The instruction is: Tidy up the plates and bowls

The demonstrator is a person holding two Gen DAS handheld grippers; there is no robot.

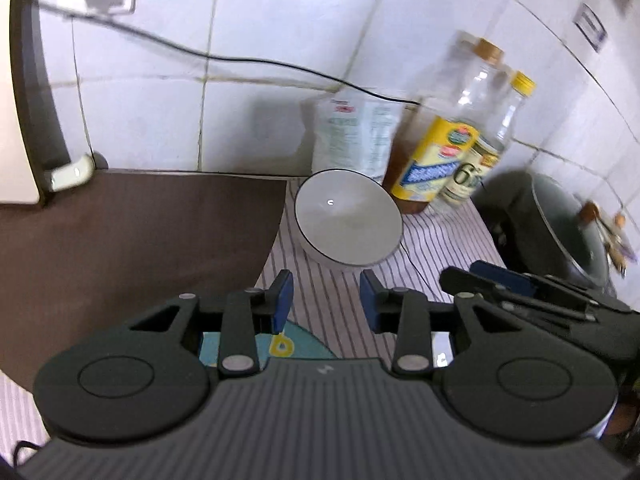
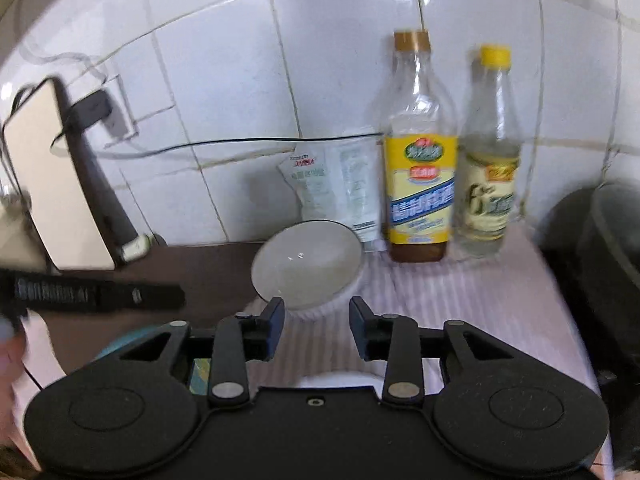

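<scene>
Both claws stand spread and empty: the left gripper (image 1: 326,300) and right gripper (image 2: 316,328) hang near the white bowl (image 1: 347,222) on the striped cloth (image 1: 440,240). Behind it stand a bag (image 1: 352,136) and two bottles (image 2: 420,184), with a dark pot (image 1: 560,228) at the right.

Ahead of the black left gripper (image 1: 326,300) with blue pads (image 1: 283,300) sits a pale grey bowl (image 1: 348,224) on a white cloth (image 1: 440,240) with thin dark stripes. To its left the bench (image 1: 140,232) is dark brown. Beyond stand clear bottles, one (image 2: 420,160) yellow-and-blue labelled with a gold cap, one (image 2: 490,160) yellow-capped, against white tiles (image 2: 240,60).
</scene>
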